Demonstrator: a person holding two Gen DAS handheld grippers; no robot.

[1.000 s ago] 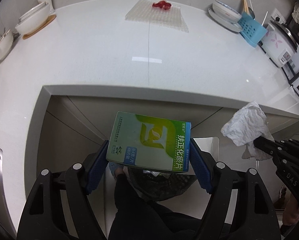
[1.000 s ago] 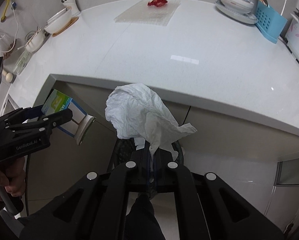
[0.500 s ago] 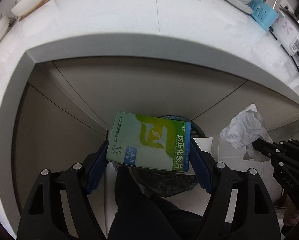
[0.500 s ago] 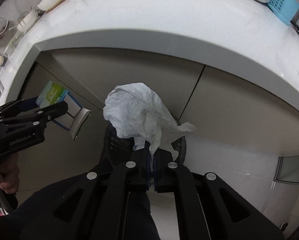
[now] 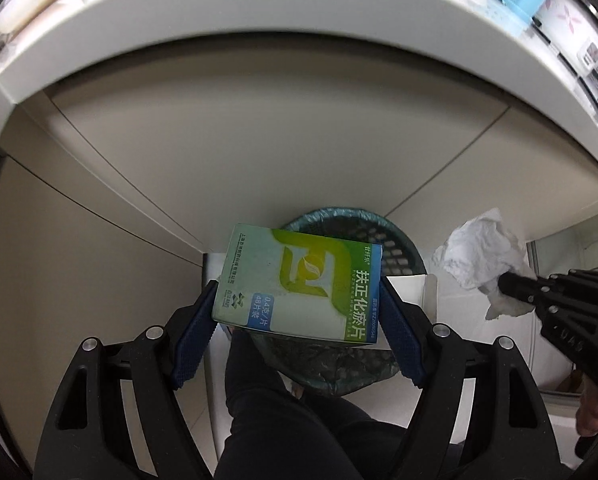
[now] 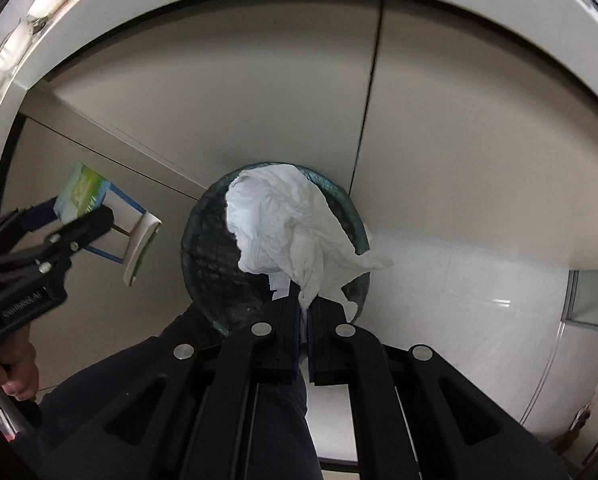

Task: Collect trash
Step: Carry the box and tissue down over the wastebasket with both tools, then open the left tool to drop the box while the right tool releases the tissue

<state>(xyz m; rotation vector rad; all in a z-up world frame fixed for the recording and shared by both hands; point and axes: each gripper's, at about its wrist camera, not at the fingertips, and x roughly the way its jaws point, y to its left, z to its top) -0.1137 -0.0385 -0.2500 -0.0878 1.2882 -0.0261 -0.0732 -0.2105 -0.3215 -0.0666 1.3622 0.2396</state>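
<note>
Two items are held above the lined mesh wastebasket (image 6: 203,248), the landmark here. The left gripper (image 5: 297,312) is clamped across the width of a green medicine box (image 5: 299,280), over the basket's near-left rim. The right gripper (image 6: 305,312) is pinched together on a crumpled white tissue (image 6: 291,224), hanging over the basket's mouth. Both point steeply downward, probably so each item falls inside on release.
</note>
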